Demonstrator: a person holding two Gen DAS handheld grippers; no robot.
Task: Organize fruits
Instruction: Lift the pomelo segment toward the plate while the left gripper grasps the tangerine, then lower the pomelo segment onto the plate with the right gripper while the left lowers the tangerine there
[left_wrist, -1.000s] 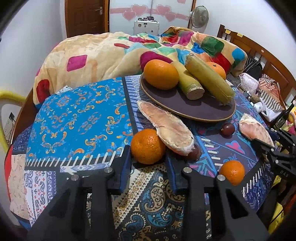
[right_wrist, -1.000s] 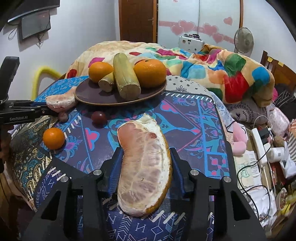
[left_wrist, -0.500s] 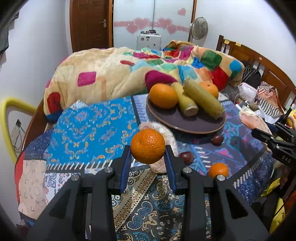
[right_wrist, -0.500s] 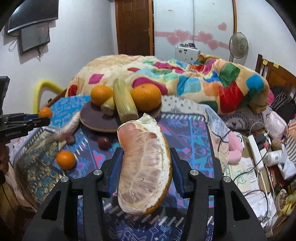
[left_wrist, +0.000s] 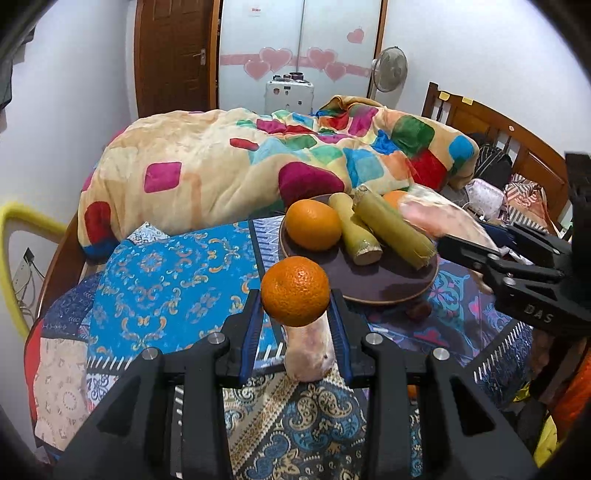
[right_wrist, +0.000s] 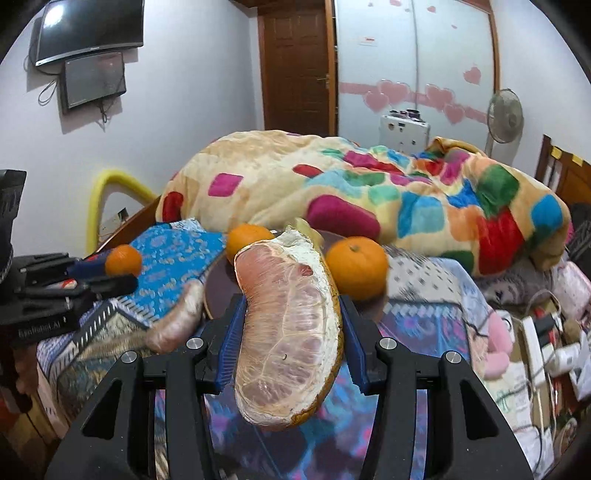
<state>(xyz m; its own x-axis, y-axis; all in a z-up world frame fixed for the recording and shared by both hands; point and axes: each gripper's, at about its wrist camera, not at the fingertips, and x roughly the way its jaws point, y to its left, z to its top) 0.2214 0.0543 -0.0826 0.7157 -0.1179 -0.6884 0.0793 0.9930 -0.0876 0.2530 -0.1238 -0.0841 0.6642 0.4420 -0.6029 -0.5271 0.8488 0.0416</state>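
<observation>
- Patchwork tablecloth (left_wrist: 162, 280), blue and paisley, covers the table's left side; a quilt (left_wrist: 207, 177) with coloured squares is heaped behind it.
- Left gripper (left_wrist: 295, 314): jaws closed on a mandarin orange (left_wrist: 295, 291), held clear above the cloth.
- Pomelo wedge (left_wrist: 309, 354) lies on the cloth directly below that orange, between the blue finger pads.
- Dark round plate (left_wrist: 384, 280) sits right of centre, carrying a larger orange (left_wrist: 313, 224), two sugarcane pieces (left_wrist: 393, 230) and another orange at the back.
- Right gripper (right_wrist: 290, 332): jaws clamped on a second pomelo segment (right_wrist: 288, 332), peeled, pith edge to the right, held in the air near the plate's right rim.
</observation>
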